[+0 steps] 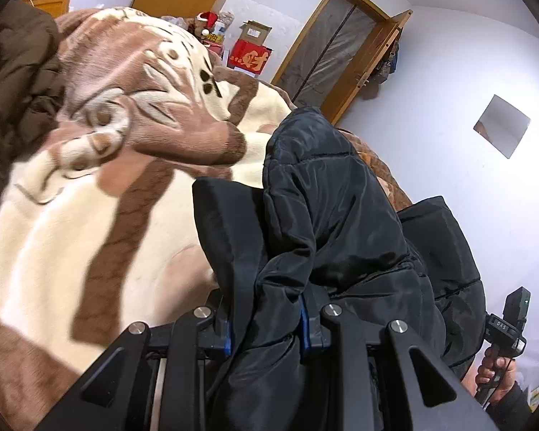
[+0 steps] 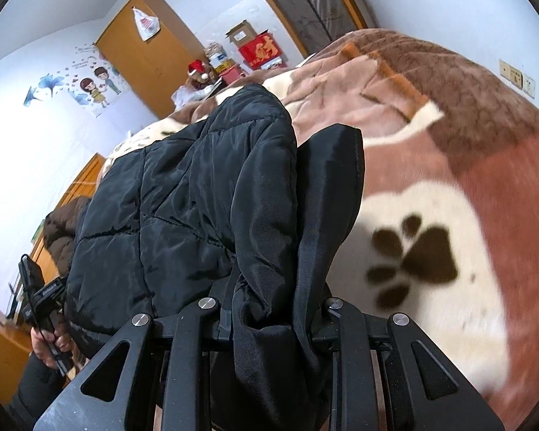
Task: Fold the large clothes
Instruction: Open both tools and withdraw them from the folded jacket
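Both grippers are clamping the black padded jacket (image 1: 327,194), each on its own bunch of fabric. The left gripper (image 1: 266,280) is narrowly parted, with a thick fold squeezed between its jaws; the right gripper (image 2: 269,262) is gripping the same way, its pads pressed on a quilted edge. Two separate holds are likely meant to keep one edge stretched between the hands, so the jacket can be laid over itself for a fold. The jacket is hanging lifted over the bed, draping down toward the paw-print blanket (image 1: 90,215), nearer the bed's wall-side edge in the left view. A brown coat (image 1: 14,72) is lying bunched at the blanket's far left corner, apart. The person's right hand (image 1: 496,370) is showing at the lower right, wrapped round the gripper handle. The blanket is blurring, suggesting motion. Fold looks mid-way, not yet laid down.
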{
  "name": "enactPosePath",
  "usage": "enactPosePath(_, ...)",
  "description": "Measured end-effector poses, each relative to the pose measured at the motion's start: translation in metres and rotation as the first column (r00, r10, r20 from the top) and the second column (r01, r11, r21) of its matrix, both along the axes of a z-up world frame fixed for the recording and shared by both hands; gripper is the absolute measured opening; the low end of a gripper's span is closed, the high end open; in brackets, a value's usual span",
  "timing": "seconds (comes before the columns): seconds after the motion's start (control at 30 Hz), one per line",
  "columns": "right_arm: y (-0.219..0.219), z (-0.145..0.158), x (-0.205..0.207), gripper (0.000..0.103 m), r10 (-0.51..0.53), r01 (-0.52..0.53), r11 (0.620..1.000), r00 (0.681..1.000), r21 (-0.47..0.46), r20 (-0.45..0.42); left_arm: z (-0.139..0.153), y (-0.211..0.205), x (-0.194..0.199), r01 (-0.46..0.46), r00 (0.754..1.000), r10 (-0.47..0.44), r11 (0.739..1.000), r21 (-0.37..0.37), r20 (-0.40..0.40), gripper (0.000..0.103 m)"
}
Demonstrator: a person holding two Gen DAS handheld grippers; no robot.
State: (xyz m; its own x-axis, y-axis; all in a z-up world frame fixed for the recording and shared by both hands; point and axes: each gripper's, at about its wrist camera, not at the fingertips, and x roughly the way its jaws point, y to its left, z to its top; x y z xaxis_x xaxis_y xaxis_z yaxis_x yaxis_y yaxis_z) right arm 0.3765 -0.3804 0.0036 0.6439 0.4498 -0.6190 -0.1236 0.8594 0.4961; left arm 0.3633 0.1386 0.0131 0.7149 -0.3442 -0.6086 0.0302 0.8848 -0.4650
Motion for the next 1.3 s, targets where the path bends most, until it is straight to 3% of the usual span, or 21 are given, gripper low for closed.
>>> enactPosePath(0.2,-0.034,-0.016,0.036,0.025,-0.056,0.056,0.998,0.998,-0.024,-0.027,-0.031,-0.041,0.048,0.048,0.998,-0.048,0.999,-0.004,-0.027,0.027)
enactPosePath(0.27,-0.048,-0.035,0.046,0.026,-0.083,0.08,0.996,0.994,-0.045,-0.076,-0.053,-0.054,0.059,0.058,0.996,-0.058,0.998,-0.005,-0.068,0.027)
enactPosePath(0.33,-0.057,-0.062,0.053,0.028,-0.112,0.102,0.992,0.982,-0.074,-0.15,-0.084,-0.066,0.067,0.051,0.99,-0.044,0.998,0.048,-0.137,0.028)
enactPosePath(0.37,-0.059,-0.072,0.055,0.033,-0.121,0.107,0.991,0.976,-0.085,-0.18,-0.1,-0.067,0.068,0.039,0.985,-0.026,0.997,0.068,-0.172,0.031)
enactPosePath(0.47,-0.064,-0.093,0.051,0.048,-0.146,0.128,0.987,0.966,-0.096,-0.213,-0.13,-0.053,0.061,-0.005,0.974,0.008,1.0,0.014,-0.225,0.043)
enactPosePath(0.53,-0.067,-0.093,0.046,0.054,-0.148,0.135,0.988,0.967,-0.075,-0.208,-0.13,-0.049,0.057,-0.012,0.974,0.02,0.999,0.037,-0.225,0.051)
enactPosePath(0.7,-0.079,-0.075,0.03,0.058,-0.167,0.157,0.985,0.965,-0.066,-0.202,-0.106,-0.04,0.044,-0.029,0.977,0.047,0.996,0.089,-0.208,0.052)
enactPosePath(0.9,-0.076,-0.031,0.001,0.058,-0.249,0.234,0.955,0.966,-0.184,-0.064,-0.061,-0.037,0.014,-0.066,0.991,0.085,0.983,0.174,-0.105,0.05)
enactPosePath(1.03,-0.05,-0.023,-0.013,0.058,-0.189,0.178,0.959,0.981,-0.219,-0.033,-0.052,-0.057,0.0,-0.012,0.996,0.028,0.983,0.182,-0.084,0.051)
enactPosePath(1.1,-0.037,-0.03,-0.011,0.058,-0.153,0.135,0.956,0.987,-0.26,-0.051,-0.06,-0.073,-0.004,0.028,0.993,-0.002,0.974,0.225,-0.114,0.051)
enactPosePath(1.2,-0.026,-0.053,-0.007,0.058,-0.145,0.093,0.945,0.978,-0.313,-0.149,-0.073,-0.088,-0.009,0.064,0.981,-0.015,0.966,0.251,-0.194,0.051)
enactPosePath(1.3,-0.022,-0.045,-0.023,0.058,-0.138,0.09,0.945,0.981,-0.314,-0.135,-0.06,-0.104,-0.035,0.091,0.984,-0.041,0.953,0.29,-0.173,0.051)
